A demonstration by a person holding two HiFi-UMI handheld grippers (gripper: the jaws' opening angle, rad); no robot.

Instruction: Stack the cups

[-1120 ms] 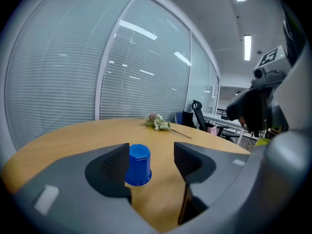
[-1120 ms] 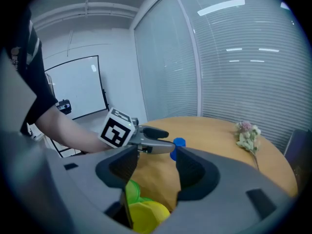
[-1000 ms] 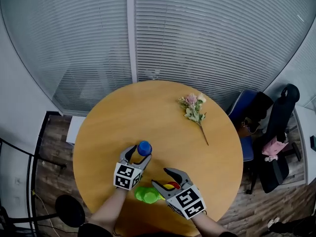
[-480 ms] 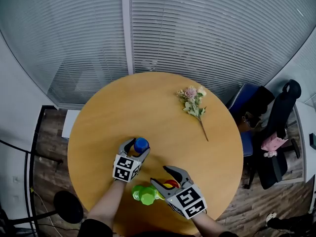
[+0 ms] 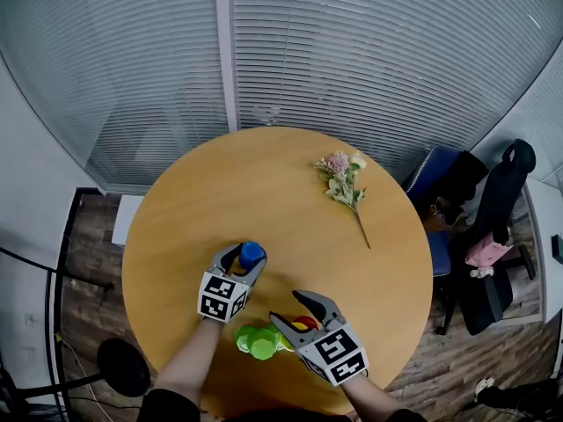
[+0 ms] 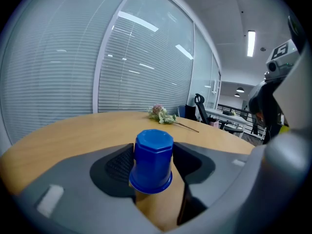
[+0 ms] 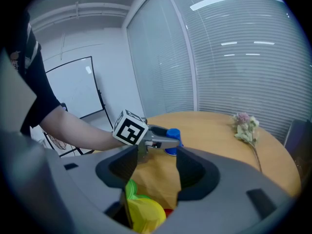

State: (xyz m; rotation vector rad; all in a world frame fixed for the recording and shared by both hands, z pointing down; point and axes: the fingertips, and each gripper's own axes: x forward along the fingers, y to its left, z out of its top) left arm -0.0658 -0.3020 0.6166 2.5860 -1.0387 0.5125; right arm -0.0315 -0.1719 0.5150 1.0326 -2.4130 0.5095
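Head view: round wooden worktop (image 5: 264,183) in an office, slatted blinds behind a glass wall (image 5: 352,51), wood-plank floor (image 5: 88,271), black office chair (image 5: 497,227) off to the right. A dried pink-and-green flower sprig (image 5: 343,178) lies on the far right of the worktop, stem towards me. My left gripper (image 5: 245,255) has the small blue plastic cup (image 5: 252,253) between its jaws. My right gripper (image 5: 288,309) is at the near edge, jaws wide. The green plastic cups (image 5: 257,342) sit just beside its left jaw. A yellow cup (image 5: 300,327) and a bit of a red cup (image 5: 310,322) show between the jaws.

Left gripper view: blue cup is upside down, mouth on the worktop, faceted base up, long axis vertical. It's centred between my pads. Jaws have just been closing in on it and are still fairly wide. Pads sit just beside the cup walls, no clear squeeze.

Right gripper view: jaws apart, not pressing anything. Yellow cup is low by the left jaw, green behind it, red barely visible. Can't tell which way these point. Ahead: my left gripper with the blue cup. A whiteboard stands far left.
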